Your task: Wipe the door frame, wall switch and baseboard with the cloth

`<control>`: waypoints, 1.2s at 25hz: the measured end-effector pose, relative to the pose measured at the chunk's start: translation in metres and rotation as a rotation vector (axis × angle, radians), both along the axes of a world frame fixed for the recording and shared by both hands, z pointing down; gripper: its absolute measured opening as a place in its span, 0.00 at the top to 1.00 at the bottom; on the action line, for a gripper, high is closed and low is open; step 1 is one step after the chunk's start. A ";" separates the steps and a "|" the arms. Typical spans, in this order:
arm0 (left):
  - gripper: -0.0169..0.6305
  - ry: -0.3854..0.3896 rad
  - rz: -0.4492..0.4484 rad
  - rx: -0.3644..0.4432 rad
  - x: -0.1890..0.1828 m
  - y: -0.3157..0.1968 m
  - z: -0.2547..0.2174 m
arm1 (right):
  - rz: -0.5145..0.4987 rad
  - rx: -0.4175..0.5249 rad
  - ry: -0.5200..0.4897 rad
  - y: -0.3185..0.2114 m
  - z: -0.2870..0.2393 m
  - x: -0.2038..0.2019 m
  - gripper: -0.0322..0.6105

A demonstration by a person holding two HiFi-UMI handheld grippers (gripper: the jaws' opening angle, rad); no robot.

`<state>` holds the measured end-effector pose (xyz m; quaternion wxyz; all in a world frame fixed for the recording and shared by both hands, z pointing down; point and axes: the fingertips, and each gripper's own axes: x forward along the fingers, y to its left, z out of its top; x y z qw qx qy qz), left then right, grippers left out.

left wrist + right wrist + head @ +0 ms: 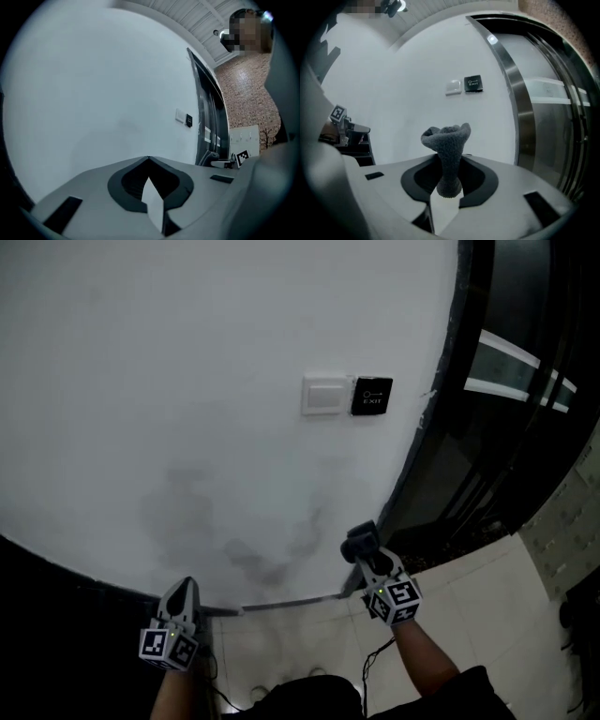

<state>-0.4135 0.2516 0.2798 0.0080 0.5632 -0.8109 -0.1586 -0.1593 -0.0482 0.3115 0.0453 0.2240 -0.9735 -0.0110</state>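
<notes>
Cloth pinched upright in right hand-held gripper.

Entrance area of an office or commercial building. On a plain white wall, near one o'clock in the head view, a white wall switch sits just beside a black plate marked EXIT. At three o'clock, a dark metal door frame holds a glass door with frosted strips. Pale floor tiles lie at five o'clock. The left gripper view shows a brick wall at two o'clock.
</notes>
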 end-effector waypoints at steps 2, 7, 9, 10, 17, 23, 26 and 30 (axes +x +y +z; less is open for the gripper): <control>0.97 -0.016 -0.014 0.002 0.000 0.023 -0.007 | 0.024 -0.015 -0.028 0.017 -0.012 0.011 0.80; 0.97 -0.107 0.023 0.002 0.003 0.060 -0.017 | 0.088 -0.038 -0.119 0.056 -0.033 0.030 0.80; 0.97 -0.112 0.030 0.008 0.009 0.069 -0.011 | 0.104 -0.040 -0.115 0.068 -0.030 0.036 0.80; 0.97 -0.116 0.025 0.002 0.010 0.074 -0.007 | 0.112 -0.040 -0.112 0.073 -0.029 0.039 0.80; 0.97 -0.115 0.063 -0.045 0.010 0.078 0.010 | 0.144 -0.037 -0.131 0.096 -0.032 0.040 0.80; 0.97 -0.121 0.051 -0.033 0.029 0.074 0.010 | 0.110 -0.024 -0.133 0.097 -0.033 0.061 0.81; 0.97 -0.101 0.034 -0.018 0.039 0.073 0.013 | 0.096 -0.008 -0.124 0.094 -0.032 0.069 0.82; 0.97 -0.063 0.000 -0.008 0.049 0.070 0.022 | 0.084 -0.016 -0.130 0.084 -0.031 0.076 0.82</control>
